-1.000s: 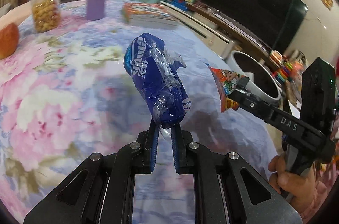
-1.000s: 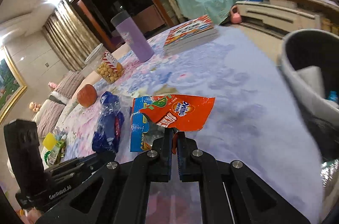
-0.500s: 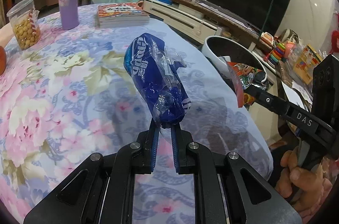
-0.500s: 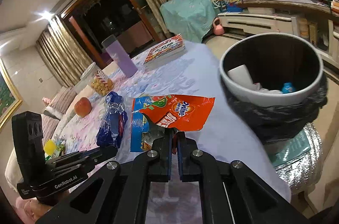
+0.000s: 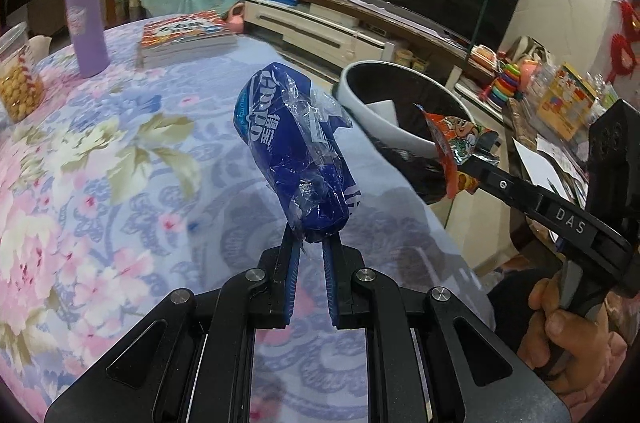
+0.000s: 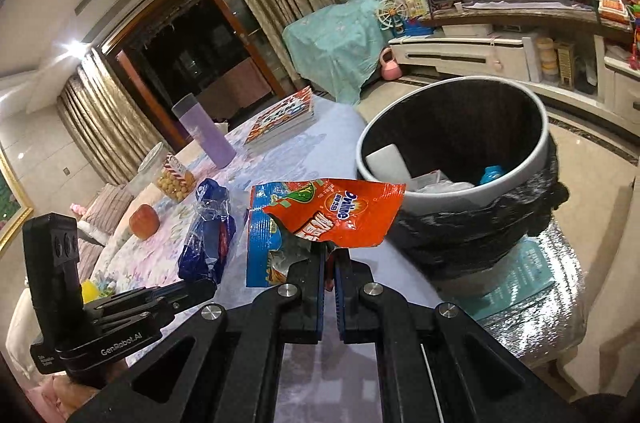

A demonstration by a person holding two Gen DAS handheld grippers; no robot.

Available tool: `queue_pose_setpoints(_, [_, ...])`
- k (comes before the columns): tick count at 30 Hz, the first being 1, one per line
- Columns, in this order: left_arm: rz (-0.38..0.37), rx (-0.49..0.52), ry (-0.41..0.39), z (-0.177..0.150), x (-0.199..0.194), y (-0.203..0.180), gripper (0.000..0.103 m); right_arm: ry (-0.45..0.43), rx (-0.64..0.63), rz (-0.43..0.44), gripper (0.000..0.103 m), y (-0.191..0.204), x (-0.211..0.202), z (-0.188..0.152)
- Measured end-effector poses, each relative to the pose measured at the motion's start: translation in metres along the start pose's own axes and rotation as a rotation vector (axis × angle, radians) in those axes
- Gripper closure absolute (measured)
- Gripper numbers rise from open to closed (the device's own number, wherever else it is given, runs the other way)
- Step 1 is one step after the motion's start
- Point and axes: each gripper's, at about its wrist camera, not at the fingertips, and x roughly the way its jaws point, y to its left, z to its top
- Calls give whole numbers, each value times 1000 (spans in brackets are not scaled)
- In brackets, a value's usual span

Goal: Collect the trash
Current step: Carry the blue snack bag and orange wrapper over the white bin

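Item one: my left gripper (image 5: 311, 243), fingers pinched on the lower end of a blue snack bag (image 5: 295, 151) wrapped in crinkled clear film, held upright above the floral tabletop (image 5: 100, 183).

Item two: my right gripper (image 6: 329, 251), fingers pressed together on an orange snack wrapper (image 6: 340, 213) with a blue-edged part beside it, held up just short of the rim of the trash bin (image 6: 472, 191).

Item three: that bin, grey-white with a black liner, stands off the tabletop's edge and holds white paper and a small blue piece.

Item four, resting farther back on the tabletop: purple tumbler (image 5: 86, 23), stack of books (image 5: 184, 37), clear jar of round snacks (image 6: 170, 173), an apple (image 6: 143, 221).
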Motion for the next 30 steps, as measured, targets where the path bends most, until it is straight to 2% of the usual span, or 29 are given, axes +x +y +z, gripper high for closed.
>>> queue_pose_setpoints(11, [-39, 52, 21, 12, 14, -28, 92, -39, 23, -34, 99, -22, -15, 10])
queue_pose_setpoints(30, [-81, 141, 38, 37, 34, -78, 92, -49, 32, -71, 99, -49, -24, 30])
